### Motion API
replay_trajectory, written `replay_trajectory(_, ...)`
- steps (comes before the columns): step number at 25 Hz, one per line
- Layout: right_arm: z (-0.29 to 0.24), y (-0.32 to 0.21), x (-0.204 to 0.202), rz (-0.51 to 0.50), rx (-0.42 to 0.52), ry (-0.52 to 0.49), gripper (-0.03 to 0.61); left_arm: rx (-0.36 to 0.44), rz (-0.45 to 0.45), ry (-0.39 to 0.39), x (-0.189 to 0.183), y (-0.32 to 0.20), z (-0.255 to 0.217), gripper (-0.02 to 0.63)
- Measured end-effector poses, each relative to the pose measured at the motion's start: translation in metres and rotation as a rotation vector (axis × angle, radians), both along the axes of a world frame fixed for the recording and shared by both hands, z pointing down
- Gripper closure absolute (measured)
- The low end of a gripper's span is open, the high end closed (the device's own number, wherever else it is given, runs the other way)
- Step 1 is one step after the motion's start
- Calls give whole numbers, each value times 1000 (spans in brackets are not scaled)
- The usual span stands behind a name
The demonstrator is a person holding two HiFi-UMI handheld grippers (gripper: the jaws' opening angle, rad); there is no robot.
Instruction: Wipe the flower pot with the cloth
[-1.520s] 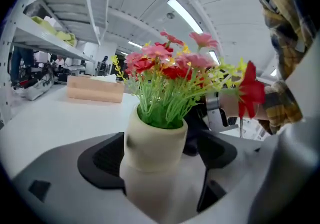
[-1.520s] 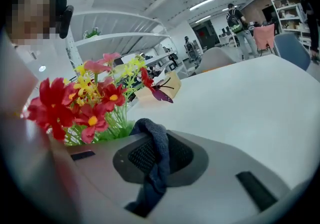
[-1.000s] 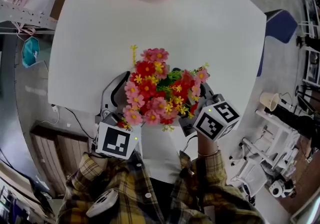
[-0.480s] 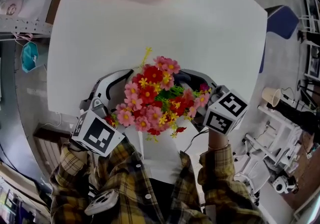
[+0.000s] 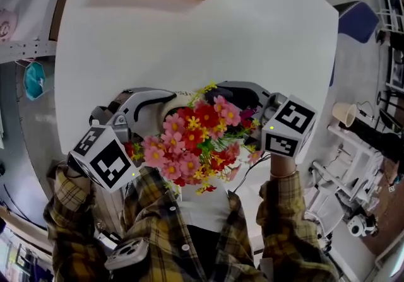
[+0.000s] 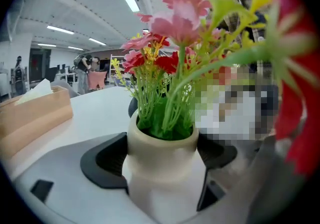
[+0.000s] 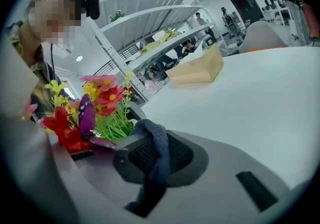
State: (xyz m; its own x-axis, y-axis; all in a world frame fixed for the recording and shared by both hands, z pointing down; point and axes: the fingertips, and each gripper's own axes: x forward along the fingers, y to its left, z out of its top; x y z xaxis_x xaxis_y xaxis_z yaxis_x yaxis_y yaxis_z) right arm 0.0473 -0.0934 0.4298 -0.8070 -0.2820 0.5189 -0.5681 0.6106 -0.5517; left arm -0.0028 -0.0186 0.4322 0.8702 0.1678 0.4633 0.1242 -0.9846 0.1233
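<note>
The left gripper [image 6: 161, 178] clamps the cream flower pot [image 6: 162, 145] just below its rim, at the near edge of the surface [image 5: 189, 35]. The right gripper [image 7: 145, 168] pinches the dark cloth [image 7: 159, 143]. Best to press the cloth flat on the pot's wall, clear of the flowers [image 5: 196, 142].

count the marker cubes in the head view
2. The left cube rides the left gripper, which clamps the flower pot, lower left of the flowers; the right cube rides the right gripper, which holds the cloth, right of the flowers. None looks hidden.
</note>
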Motion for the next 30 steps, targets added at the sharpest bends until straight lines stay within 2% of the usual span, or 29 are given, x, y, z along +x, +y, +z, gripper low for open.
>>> replay_trajectory(6, 5, -4, -14, -157, -40, -29, 561, 0, 211, -17, 3, -1, 3, 172)
replay_trajectory(11, 4, -6, -19, -222, -48, -23, 561, 7, 375, -53, 10, 1, 2, 172)
replay_trajectory(14, 5, -8, -23, -218, -52, -20, 561, 1, 422, -63, 11, 2, 2, 172)
replay_trajectory(16, 6, -9, -22, -203, -51, -22, 561, -15, 411, -67, 11, 1, 3, 172)
replay_trajectory(19, 4, -9, -18, -168, -41, -27, 561, -44, 301, -51, 8, -2, 2, 170)
replay_trajectory(23, 2, -6, -13, -114, -26, -23, 561, -44, 24, 2, -5, -12, 1, 172)
replay_trajectory(26, 2, -5, -8, -37, -7, -12, 561, -24, -187, 25, -22, -17, 1, 172)
replay_trajectory(30, 0, -5, -1, 81, 13, -8, 561, -24, -390, 5, -40, -8, 5, 172)
